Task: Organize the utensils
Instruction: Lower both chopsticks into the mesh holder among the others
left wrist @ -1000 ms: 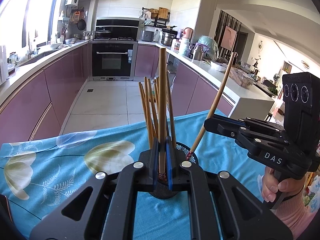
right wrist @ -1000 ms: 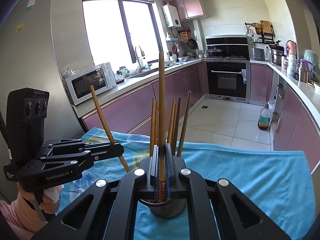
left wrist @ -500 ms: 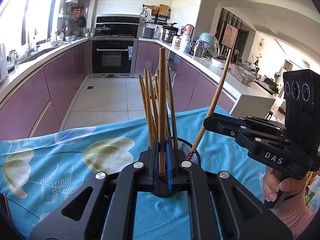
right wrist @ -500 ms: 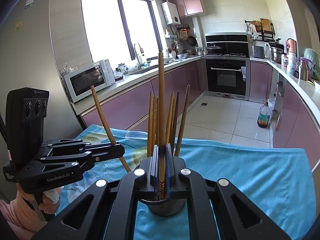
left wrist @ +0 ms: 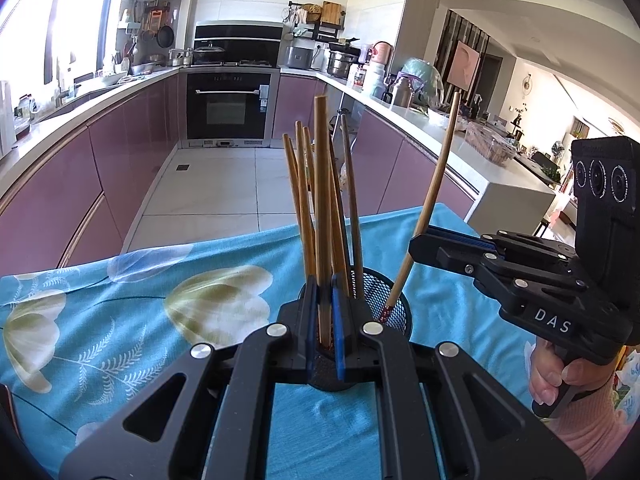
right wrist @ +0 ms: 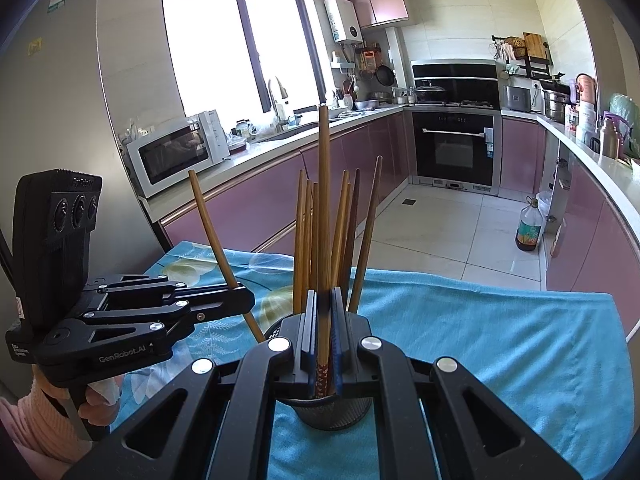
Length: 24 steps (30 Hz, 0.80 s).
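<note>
A black mesh holder (left wrist: pixel 384 308) (right wrist: pixel 332 412) stands on the blue flowered cloth, with several wooden chopsticks (left wrist: pixel 304 208) (right wrist: pixel 340 220) upright in it. My left gripper (left wrist: pixel 325 320) is shut on one chopstick (left wrist: pixel 321 184), held upright over the holder; this gripper also shows in the right wrist view (right wrist: pixel 240 300). My right gripper (right wrist: pixel 324 344) is shut on another chopstick (right wrist: pixel 324 200), its patterned lower end over the holder's rim. In the left wrist view the right gripper (left wrist: pixel 420 244) holds that chopstick (left wrist: pixel 434 188) tilted, tip at the rim.
The blue cloth (left wrist: pixel 140 320) (right wrist: pixel 500 340) covers the table. Beyond its far edge are the tiled floor, purple cabinets (left wrist: pixel 60 184), an oven (right wrist: pixel 454 152), a microwave (right wrist: pixel 176 156) and an oil bottle (right wrist: pixel 529 224) on the floor.
Both grippers have sunk a little toward the holder, each with its chopstick. Their grip has not changed.
</note>
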Each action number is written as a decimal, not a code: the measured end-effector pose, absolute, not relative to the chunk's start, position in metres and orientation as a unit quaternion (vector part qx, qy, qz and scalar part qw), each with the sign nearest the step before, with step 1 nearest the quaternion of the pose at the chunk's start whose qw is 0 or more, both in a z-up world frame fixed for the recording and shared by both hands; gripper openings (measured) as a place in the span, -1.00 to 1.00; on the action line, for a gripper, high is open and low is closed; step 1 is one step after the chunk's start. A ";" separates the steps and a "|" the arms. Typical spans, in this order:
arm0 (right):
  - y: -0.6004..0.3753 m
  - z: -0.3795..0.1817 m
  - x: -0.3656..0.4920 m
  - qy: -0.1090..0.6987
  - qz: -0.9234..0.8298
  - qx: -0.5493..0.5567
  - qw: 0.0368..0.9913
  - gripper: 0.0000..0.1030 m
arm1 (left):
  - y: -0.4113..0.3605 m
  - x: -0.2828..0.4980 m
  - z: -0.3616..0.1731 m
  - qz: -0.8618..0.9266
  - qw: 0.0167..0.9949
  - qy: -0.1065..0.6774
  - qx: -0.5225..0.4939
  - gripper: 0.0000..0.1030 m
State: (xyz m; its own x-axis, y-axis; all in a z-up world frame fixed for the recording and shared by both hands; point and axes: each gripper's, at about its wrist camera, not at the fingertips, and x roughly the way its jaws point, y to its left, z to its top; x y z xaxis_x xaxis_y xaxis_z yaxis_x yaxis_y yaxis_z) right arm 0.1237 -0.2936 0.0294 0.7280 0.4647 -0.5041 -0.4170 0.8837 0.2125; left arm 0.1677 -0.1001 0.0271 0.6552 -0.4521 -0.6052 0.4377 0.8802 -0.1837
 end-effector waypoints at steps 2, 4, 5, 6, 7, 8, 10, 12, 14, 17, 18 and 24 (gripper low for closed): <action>-0.295 0.029 0.125 0.283 0.238 0.042 0.928 -0.89 | -0.101 0.169 0.025 -0.245 0.909 0.337 -0.010 -0.85; -0.295 0.029 0.126 0.285 0.238 0.043 0.928 -0.89 | -0.102 0.168 0.025 -0.245 0.908 0.339 -0.009 -0.85; -0.295 0.028 0.126 0.285 0.238 0.043 0.927 -0.89 | -0.103 0.169 0.024 -0.244 0.908 0.339 -0.008 -0.85; -0.295 0.028 0.127 0.286 0.237 0.043 0.927 -0.89 | -0.103 0.169 0.024 -0.244 0.908 0.340 -0.008 -0.85; -0.294 0.028 0.127 0.286 0.237 0.043 0.927 -0.89 | -0.104 0.169 0.024 -0.244 0.908 0.341 -0.008 -0.85; -0.295 0.028 0.128 0.287 0.238 0.043 0.927 -0.89 | -0.104 0.170 0.023 -0.245 0.907 0.341 -0.008 -0.85; -0.294 0.027 0.129 0.288 0.237 0.043 0.927 -0.89 | -0.105 0.170 0.023 -0.244 0.907 0.343 -0.008 -0.85; -0.293 0.028 0.130 0.289 0.237 0.043 0.926 -0.89 | -0.106 0.171 0.022 -0.244 0.907 0.344 -0.007 -0.85; -0.292 0.026 0.132 0.290 0.237 0.043 0.926 -0.89 | -0.107 0.172 0.022 -0.243 0.907 0.344 -0.006 -0.85; -0.292 0.025 0.133 0.292 0.237 0.043 0.926 -0.89 | -0.107 0.172 0.021 -0.243 0.907 0.344 -0.006 -0.85; -0.292 0.024 0.133 0.293 0.236 0.043 0.926 -0.89 | -0.107 0.172 0.021 -0.242 0.907 0.344 -0.005 -0.85; -0.290 0.021 0.137 0.298 0.236 0.043 0.924 -0.89 | -0.108 0.177 0.018 -0.239 0.907 0.346 -0.003 -0.84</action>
